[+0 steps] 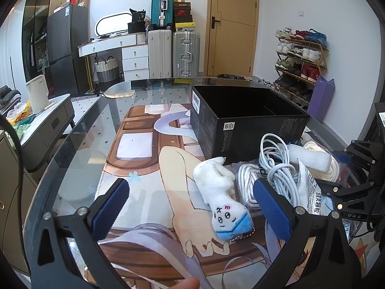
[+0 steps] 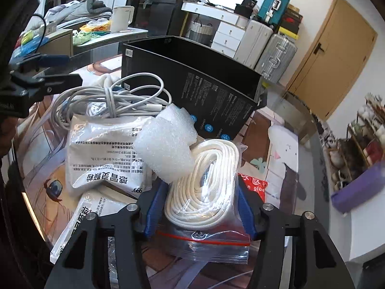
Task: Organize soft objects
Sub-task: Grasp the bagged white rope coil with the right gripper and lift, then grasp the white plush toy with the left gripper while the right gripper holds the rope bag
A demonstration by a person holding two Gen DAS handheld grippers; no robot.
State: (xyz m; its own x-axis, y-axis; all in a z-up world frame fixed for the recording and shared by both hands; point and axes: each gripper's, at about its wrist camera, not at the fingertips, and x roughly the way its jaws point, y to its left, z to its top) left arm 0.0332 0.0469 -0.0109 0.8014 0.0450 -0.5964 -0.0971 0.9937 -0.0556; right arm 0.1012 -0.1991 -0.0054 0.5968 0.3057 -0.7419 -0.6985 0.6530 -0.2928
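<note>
A white plush toy with a blue hat (image 1: 220, 198) lies on the table mat between the wide-open fingers of my left gripper (image 1: 192, 207), untouched. An open black box (image 1: 245, 118) stands behind it and also shows in the right wrist view (image 2: 192, 82). My right gripper (image 2: 198, 207) is shut on a zip bag of coiled white rope (image 2: 207, 180). A white foam piece (image 2: 168, 144) rests on the rope. A coiled white cable (image 2: 115, 96) and white medicine packets (image 2: 101, 154) lie to the left.
The glass table (image 1: 79, 130) has a printed mat (image 1: 144, 168). A red packet (image 2: 252, 185) lies beside the rope bag. A side table with a white kettle (image 1: 37, 94) stands left. Suitcases, drawers, a door and a shoe rack (image 1: 300, 57) line the far wall.
</note>
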